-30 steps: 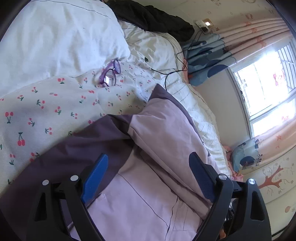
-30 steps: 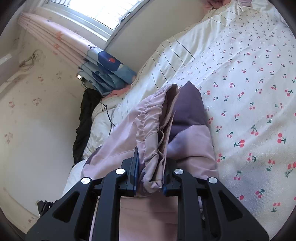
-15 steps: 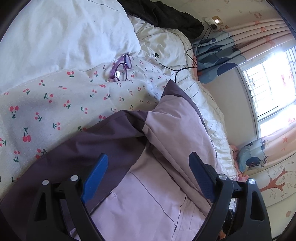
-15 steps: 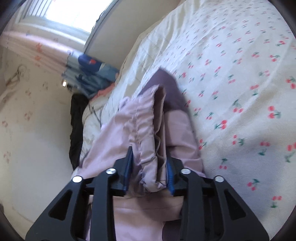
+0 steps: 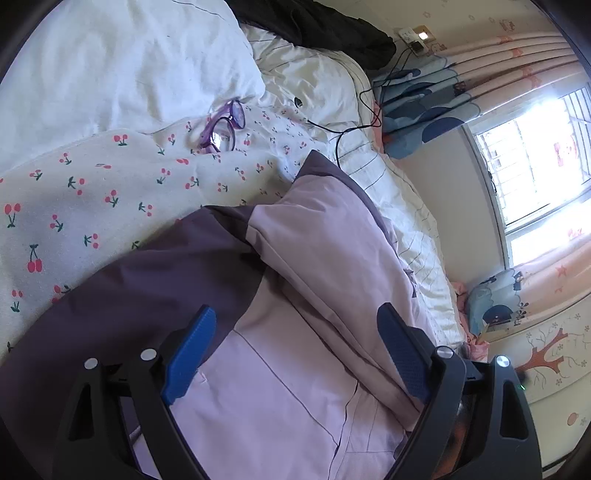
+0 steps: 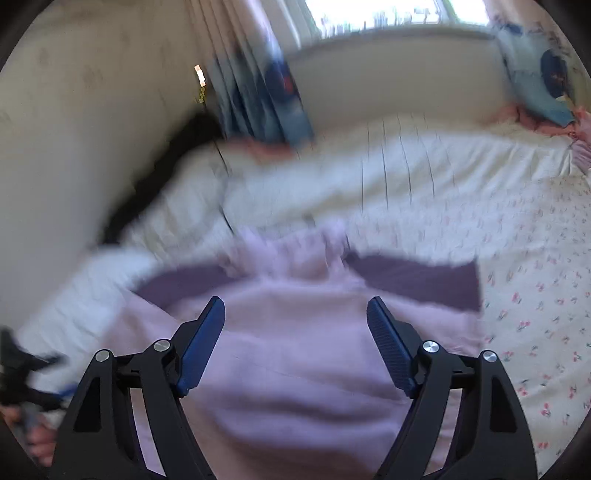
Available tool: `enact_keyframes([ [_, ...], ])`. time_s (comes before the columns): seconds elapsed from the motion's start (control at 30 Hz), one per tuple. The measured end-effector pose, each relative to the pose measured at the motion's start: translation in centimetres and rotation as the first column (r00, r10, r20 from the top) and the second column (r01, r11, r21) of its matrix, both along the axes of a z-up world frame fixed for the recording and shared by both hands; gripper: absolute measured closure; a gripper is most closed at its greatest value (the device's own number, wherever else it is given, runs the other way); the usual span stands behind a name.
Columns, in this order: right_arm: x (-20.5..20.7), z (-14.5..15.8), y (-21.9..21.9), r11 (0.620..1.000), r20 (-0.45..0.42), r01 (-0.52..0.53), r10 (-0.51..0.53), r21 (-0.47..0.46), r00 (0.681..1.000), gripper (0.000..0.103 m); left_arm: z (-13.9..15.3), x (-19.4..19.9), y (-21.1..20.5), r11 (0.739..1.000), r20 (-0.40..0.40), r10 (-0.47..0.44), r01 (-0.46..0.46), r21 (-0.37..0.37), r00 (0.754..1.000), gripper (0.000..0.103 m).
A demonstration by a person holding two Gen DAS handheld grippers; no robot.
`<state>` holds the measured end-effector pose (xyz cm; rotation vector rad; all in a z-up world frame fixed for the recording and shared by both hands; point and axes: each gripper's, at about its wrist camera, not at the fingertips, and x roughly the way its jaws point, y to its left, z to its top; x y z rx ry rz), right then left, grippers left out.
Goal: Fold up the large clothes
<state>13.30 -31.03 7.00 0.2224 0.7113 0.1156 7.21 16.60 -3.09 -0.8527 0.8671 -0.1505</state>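
Observation:
A lilac and dark purple jacket lies partly folded on the cherry-print bed sheet. My left gripper is open and empty, hovering just above the jacket's lilac panel. In the right wrist view, which is motion-blurred, the jacket lies spread below my right gripper, which is open and holds nothing. The jacket's gathered lilac edge lies at its far side, near the striped quilt.
Purple glasses lie on the sheet near a white pillow. A black cable runs over a striped quilt. A black garment lies at the bed's head. Curtains and a window lie beyond the bed.
My right gripper was shut on the jacket's gathered lilac edge; it has opened and let go, and the view has swung fast. The left gripper stays open over the jacket, shifted slightly.

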Motion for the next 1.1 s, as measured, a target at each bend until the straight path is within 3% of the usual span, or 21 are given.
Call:
enact_keyframes([
  [0.07,2.6,-6.1,-0.8,0.999,-0.155,0.024,-0.029,-0.034,0.987,0.029,0.0,0.0,0.0,1.0,-0.003,0.003,-0.003,-0.005,1.0,0.018],
  [0.13,2.5,-7.8,-1.8,0.999,-0.158,0.038,-0.036,0.008,0.987,0.03,0.0,-0.1,0.3,1.0,-0.007,0.004,-0.004,-0.015,1.0,0.018],
  [0.27,1.1,-4.9,-1.2,1.0,-0.159,0.029,-0.028,0.001,0.987,0.03,0.0,-0.3,1.1,0.999,-0.007,0.014,-0.014,-0.032,1.0,0.018],
  [0.37,-3.6,-1.9,-2.2,0.999,-0.048,0.042,-0.043,-0.021,0.998,0.024,0.1,-0.7,2.0,0.998,-0.006,0.037,-0.037,-0.048,0.999,0.018],
  [0.5,-4.3,-5.3,-2.5,0.996,-0.171,-0.014,-0.001,-0.085,0.985,0.023,-0.1,-0.6,1.8,0.998,-0.02,0.027,-0.028,-0.048,0.999,0.016],
  [0.63,-5.7,-2.6,-3.1,1.0,-0.16,-0.025,0.025,0.001,0.987,0.023,0.0,-0.5,0.7,0.999,-0.028,-0.02,0.019,-0.028,0.999,0.016],
  [0.8,-12.5,-0.2,-5.5,0.993,-0.133,-0.002,0.017,0.117,0.991,0.015,0.9,-0.5,-0.2,0.995,-0.027,-0.093,0.094,0.034,0.995,0.016],
  [0.97,-19.1,-2.2,-10.4,0.983,-0.267,0.108,-0.067,0.145,0.961,0.015,2.5,-1.9,1.3,0.986,0.018,-0.146,0.144,0.08,0.989,0.016],
  [1.1,-25.7,-3.2,-13.2,0.972,-0.341,0.118,-0.042,0.205,0.939,0.015,2.8,-4.1,3.9,0.985,0.019,-0.151,0.149,0.084,0.988,0.016],
])
